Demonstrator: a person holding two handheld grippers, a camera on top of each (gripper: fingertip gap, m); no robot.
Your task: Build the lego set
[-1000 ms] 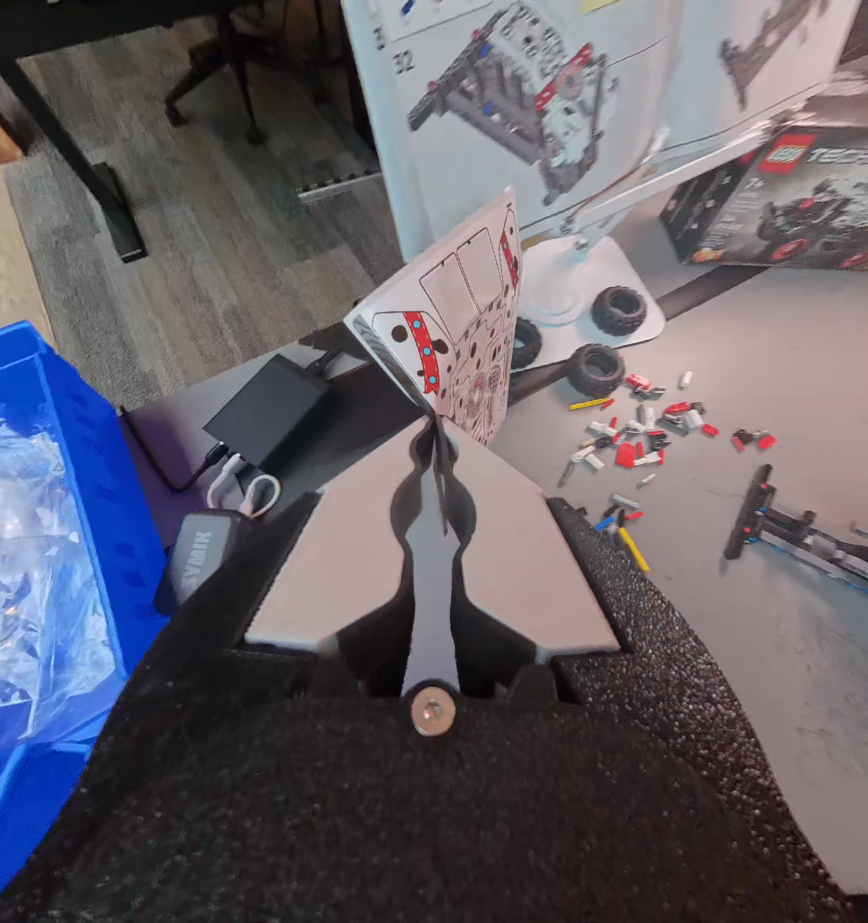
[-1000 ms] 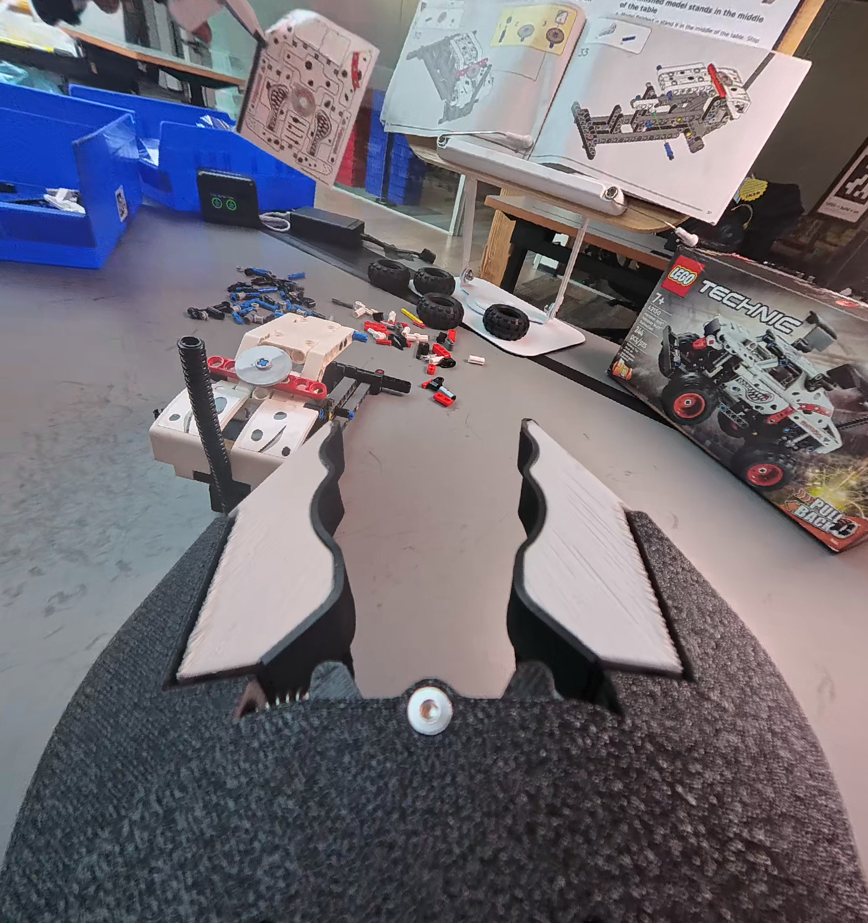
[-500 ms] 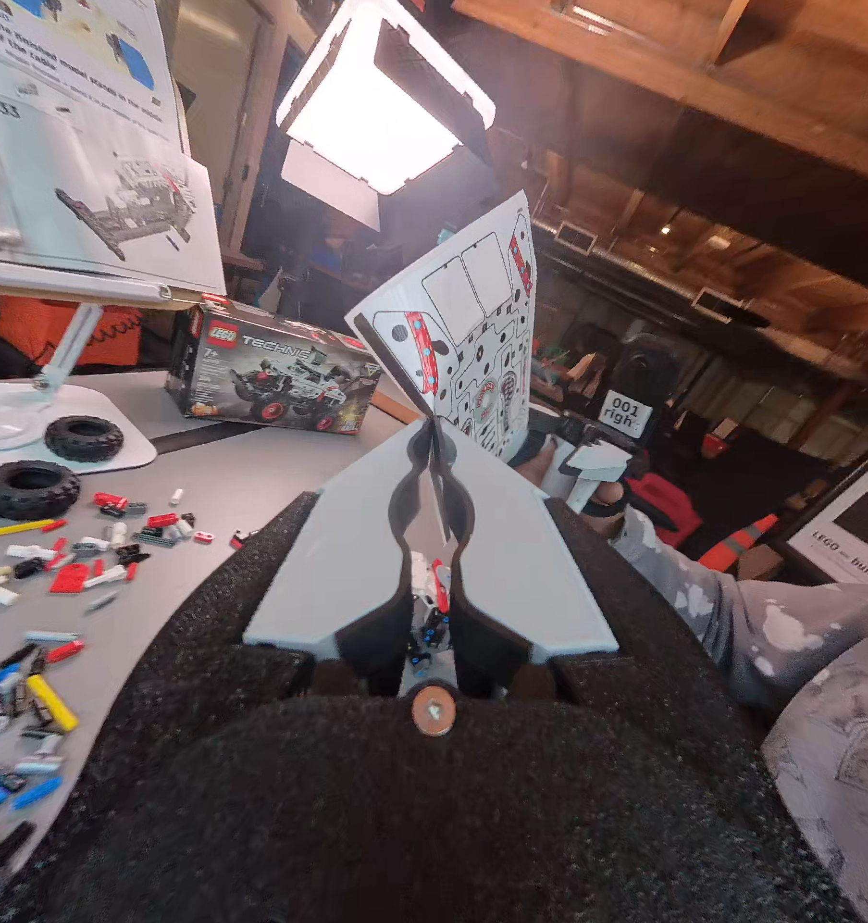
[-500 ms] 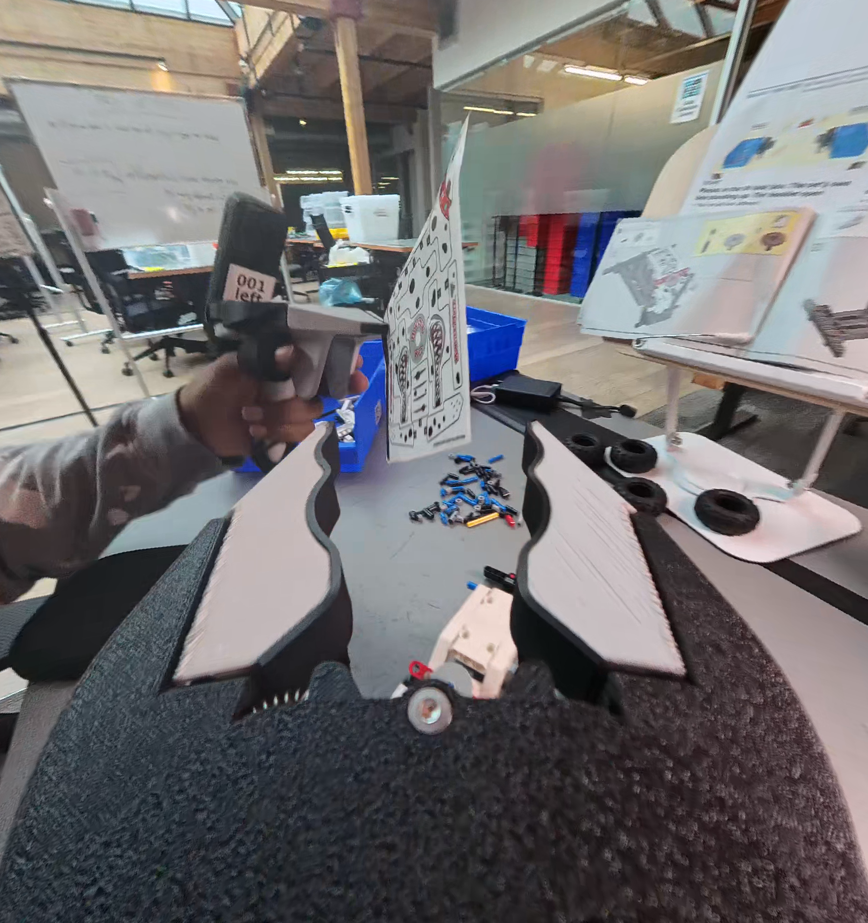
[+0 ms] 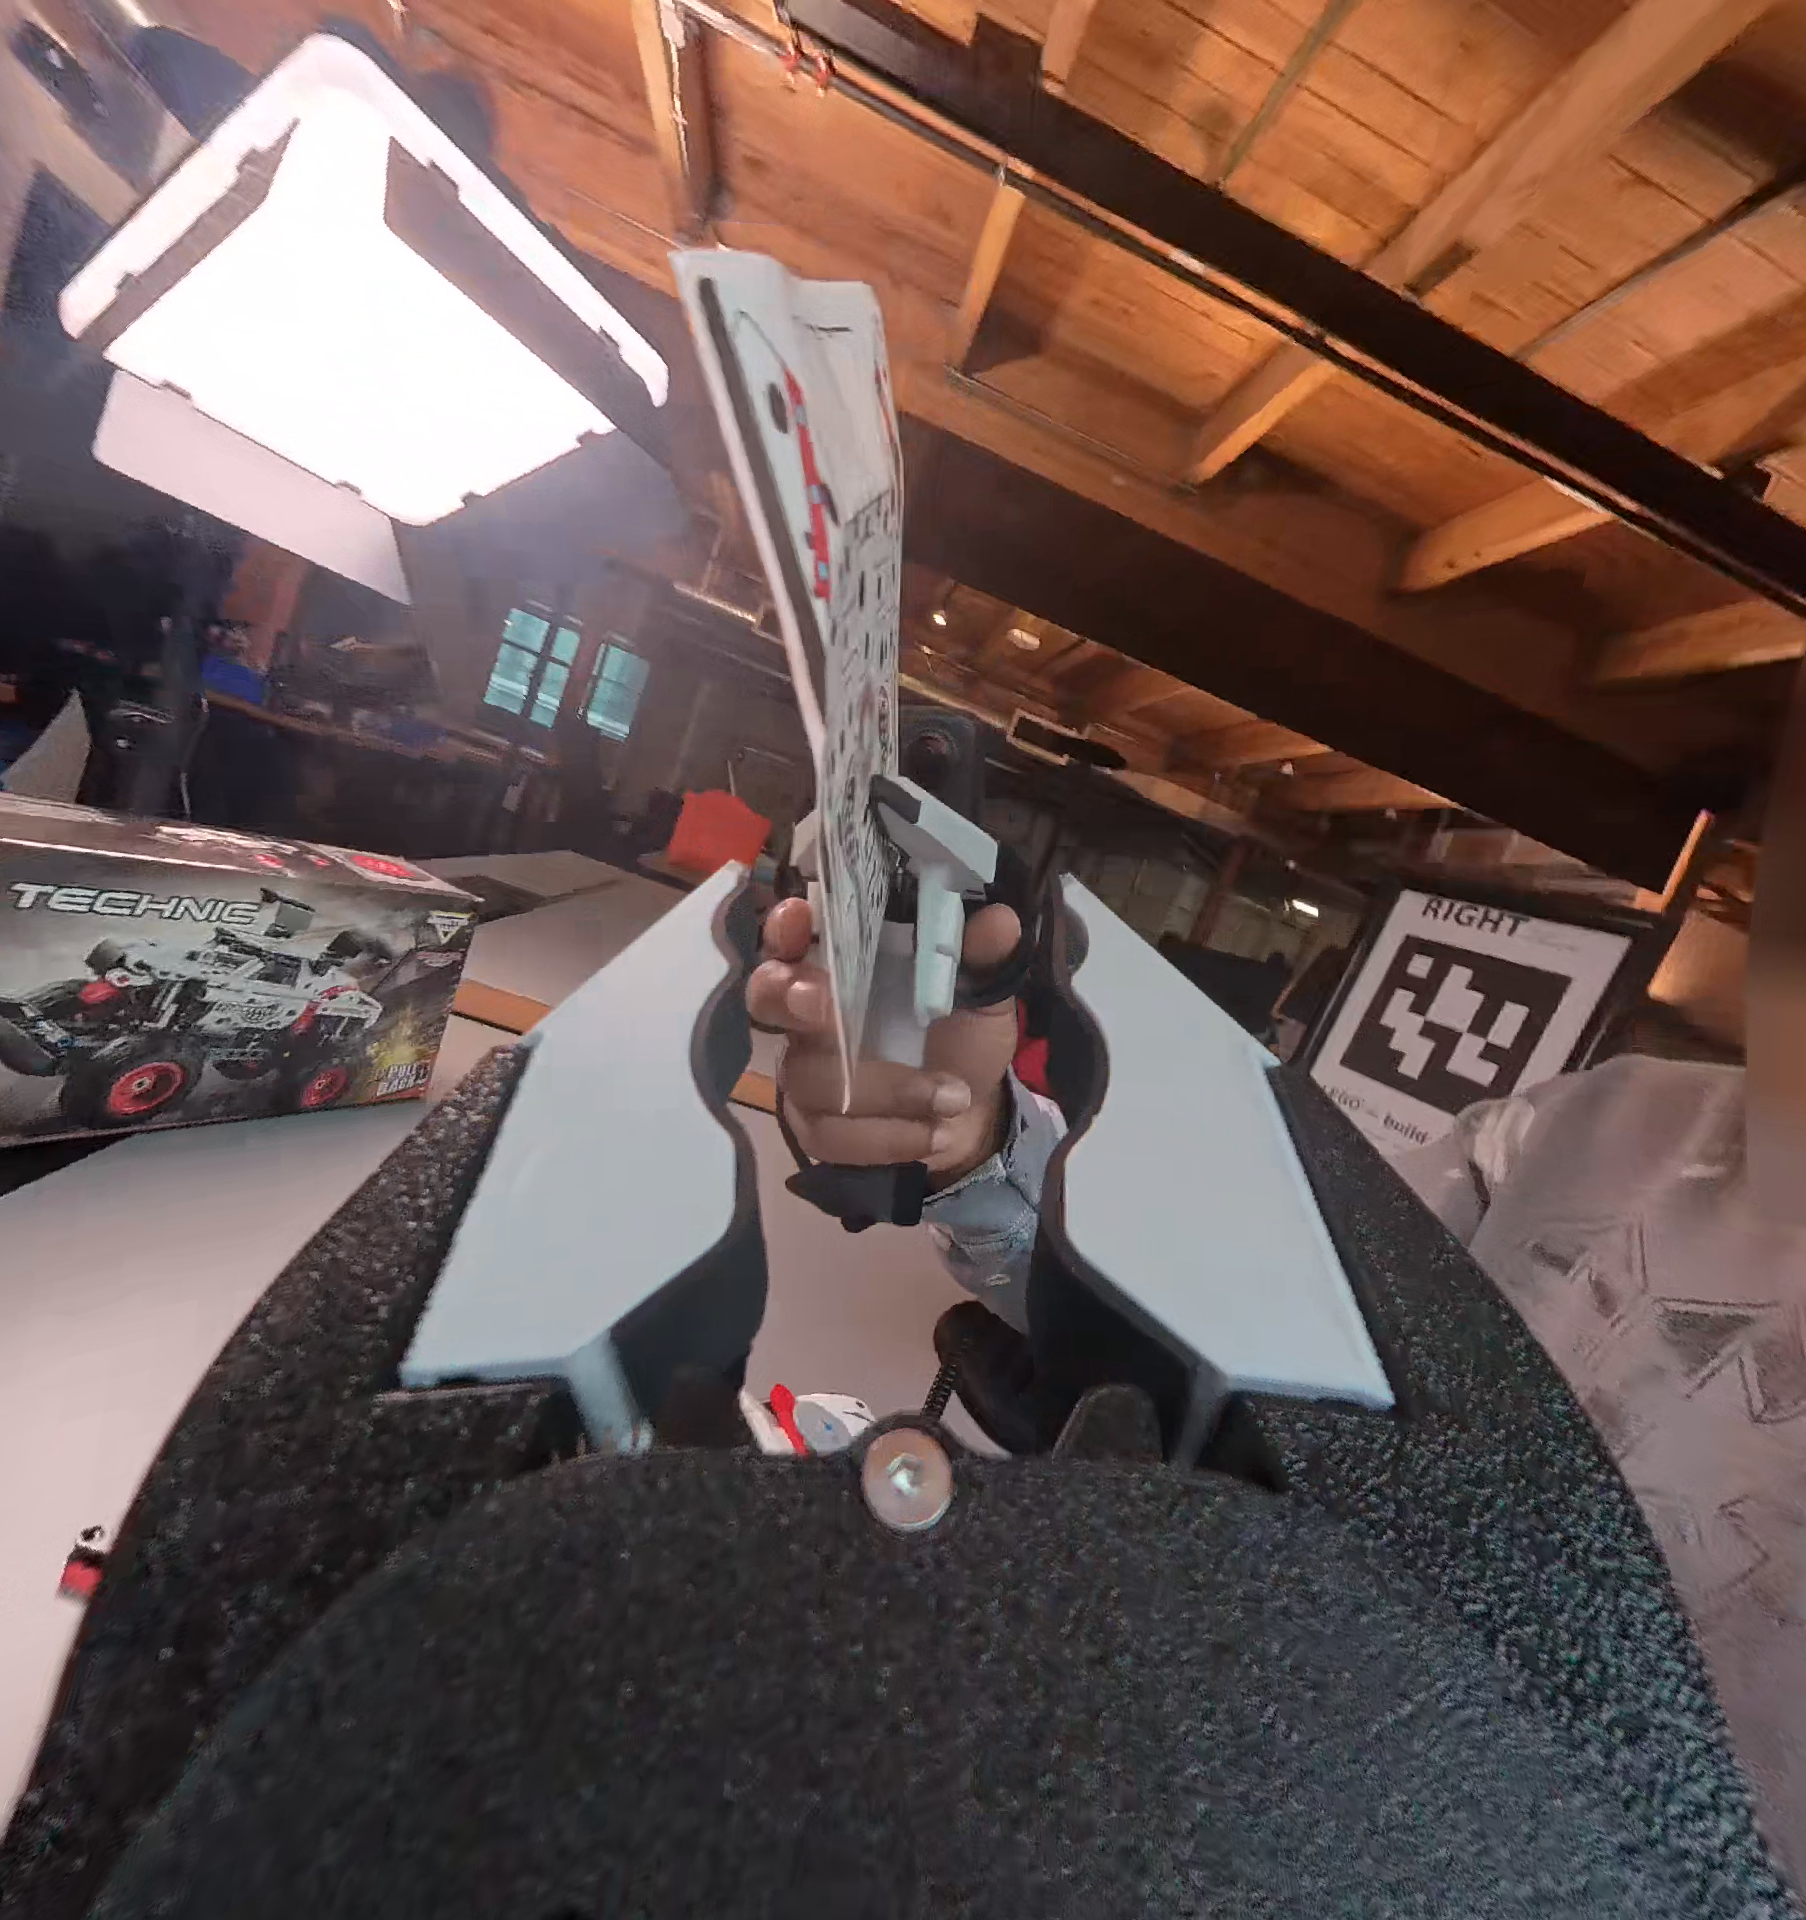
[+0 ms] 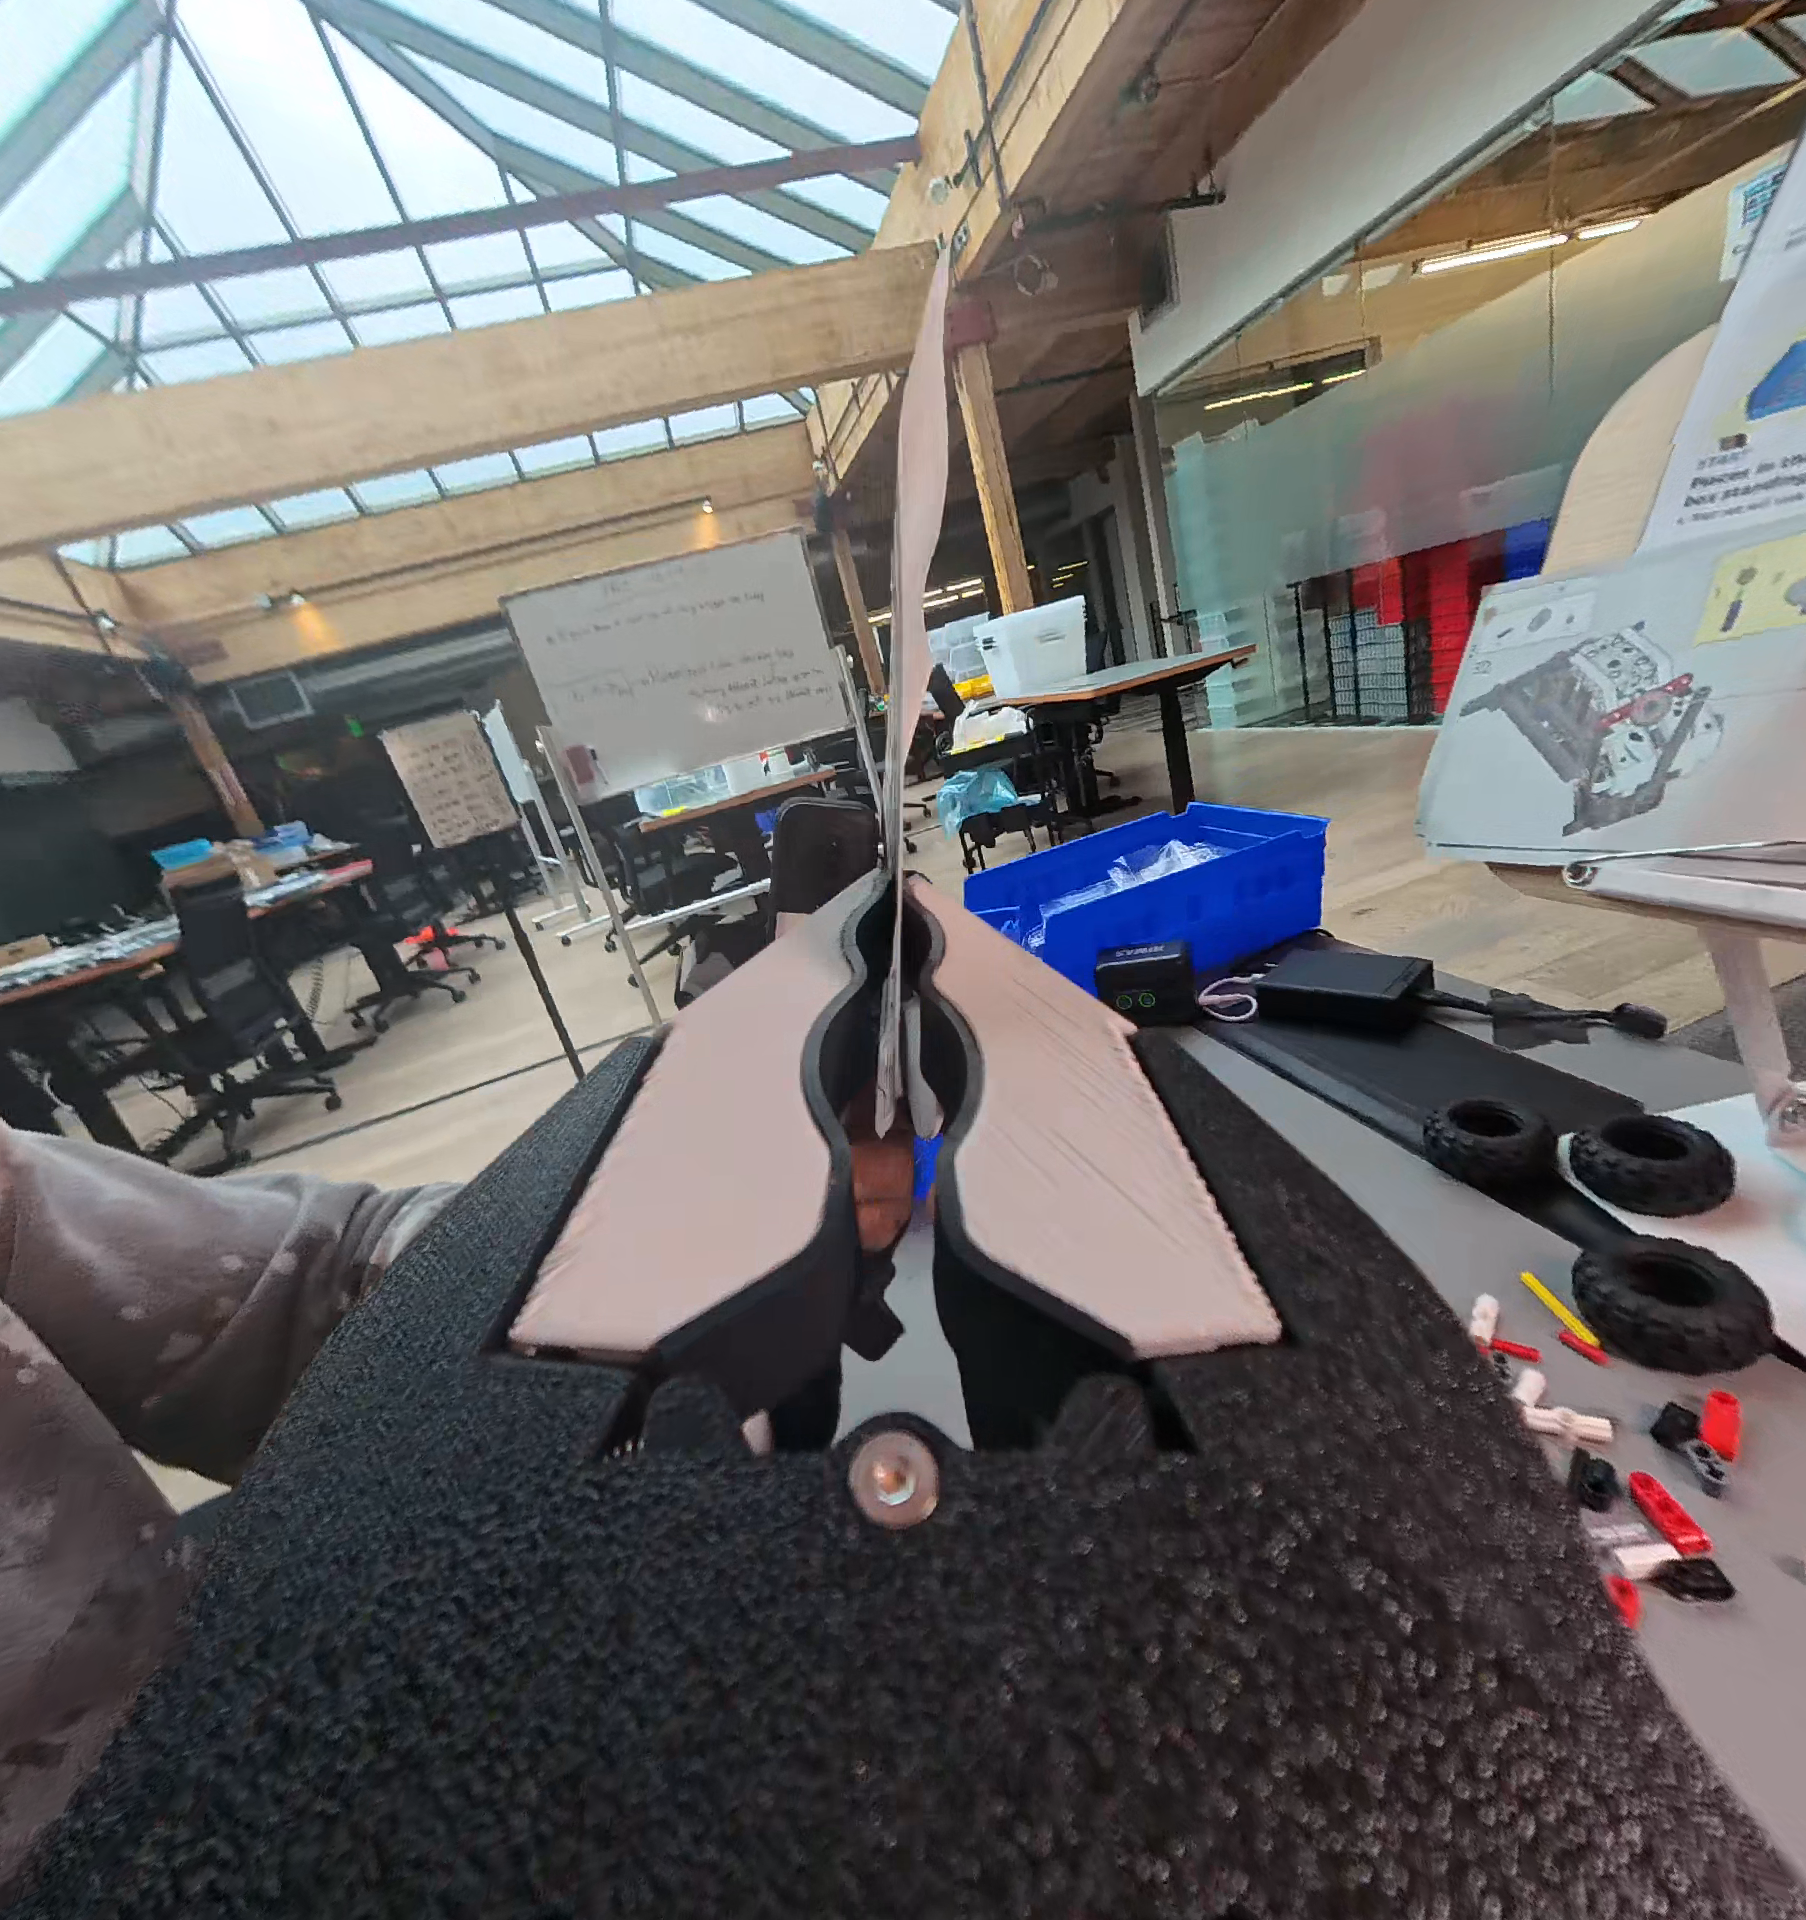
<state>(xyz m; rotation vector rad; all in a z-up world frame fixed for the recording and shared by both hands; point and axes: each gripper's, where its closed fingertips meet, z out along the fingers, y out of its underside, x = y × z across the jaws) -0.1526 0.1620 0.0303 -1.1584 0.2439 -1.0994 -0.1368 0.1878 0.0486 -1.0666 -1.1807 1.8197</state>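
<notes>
Now right gripper (image 6: 894, 894) fingers (image 6: 1024, 1049) clamped on upright sticker sheet (image 6: 918, 582).

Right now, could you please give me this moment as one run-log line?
phase: sticker sheet handover | right gripper: jaws shut on sheet | left gripper: jaws open, sheet between | sheet: upright, off table

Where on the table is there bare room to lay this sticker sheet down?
Bare table lies in front of the set box, in the left wrist view. Right wrist view: tyres and loose pieces crowd the table; only a narrow strip beside them is free.
</notes>
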